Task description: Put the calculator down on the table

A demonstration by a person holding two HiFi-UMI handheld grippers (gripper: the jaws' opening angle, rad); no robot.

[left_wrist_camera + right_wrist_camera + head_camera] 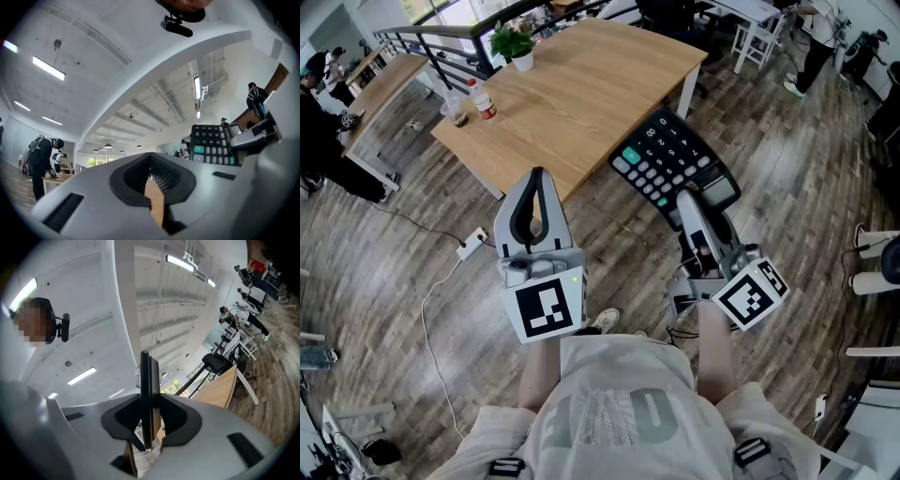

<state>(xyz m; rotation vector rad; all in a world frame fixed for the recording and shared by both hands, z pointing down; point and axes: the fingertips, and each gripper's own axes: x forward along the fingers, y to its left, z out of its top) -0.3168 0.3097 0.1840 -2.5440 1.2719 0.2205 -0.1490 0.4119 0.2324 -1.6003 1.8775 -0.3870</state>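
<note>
A black calculator [670, 155] with grey keys and one green key hangs in the air over the wood floor, just off the near right edge of the wooden table [581, 94]. My right gripper [687, 202] is shut on its display end. In the right gripper view the calculator [145, 390] stands edge-on between the pads. My left gripper [537, 174] is shut with nothing in it and hovers by the table's near corner. The left gripper view shows its pads [161, 176] meeting and the calculator [213, 143] off to the right.
On the table's far left stand a potted plant [517, 47], a bottle [483, 98] and a cup [455, 112]. A power strip [472, 246] with its cable lies on the floor. People stand at the far left [319, 122] and back right [816, 47].
</note>
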